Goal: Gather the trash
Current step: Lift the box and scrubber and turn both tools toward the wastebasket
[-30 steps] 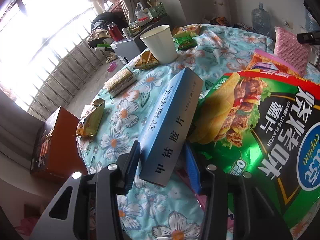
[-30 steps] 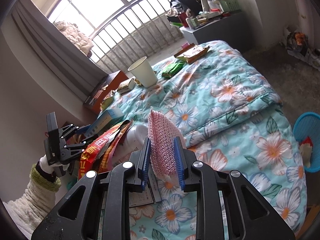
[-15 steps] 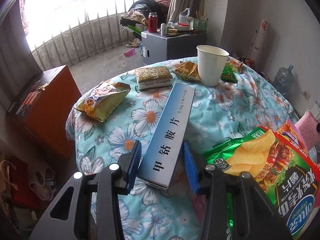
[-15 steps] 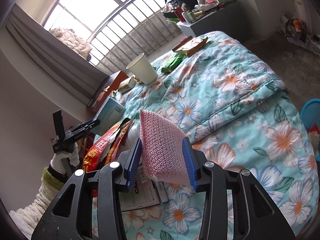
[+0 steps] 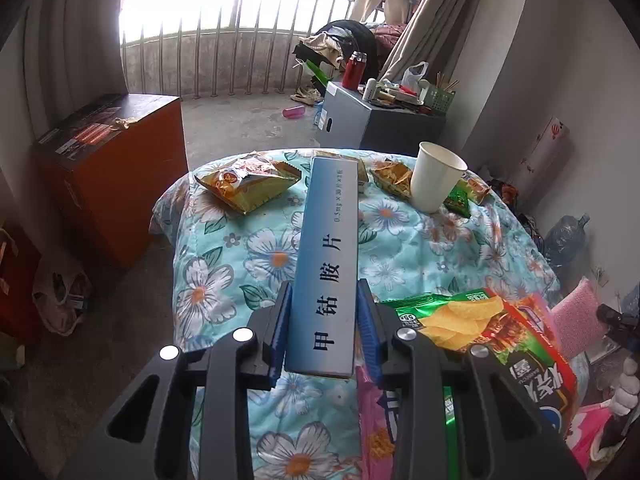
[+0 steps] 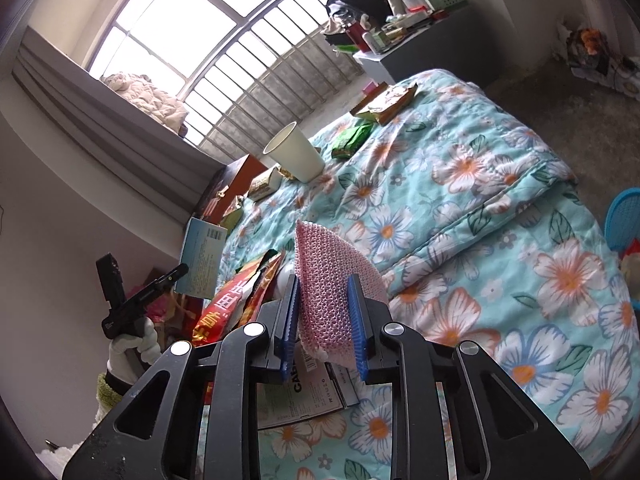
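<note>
My left gripper (image 5: 324, 320) is closing its jaws on a long blue box (image 5: 328, 240), and the pads press its sides. The box is off the floral tablecloth (image 5: 420, 248) and points toward the far edge. The right wrist view shows the same blue box (image 6: 202, 256) in the air at the left. My right gripper (image 6: 324, 316) is closing its jaws on a pink foam net (image 6: 328, 264) above the cloth, pads squeezing it. A green chip bag (image 5: 480, 320) lies to the right of the box.
A white paper cup (image 5: 434, 184) stands at the far side, with a gold snack bag (image 5: 248, 184) and a green wrapper (image 5: 458, 200) near it. An orange box (image 5: 108, 168) sits on the floor to the left. A blue basket (image 6: 624, 216) shows on the floor at the right.
The left gripper rolled upright and rose with the blue box, and its jaws narrowed onto it. The right gripper widened around the pink net, then closed on it again without moving away.
</note>
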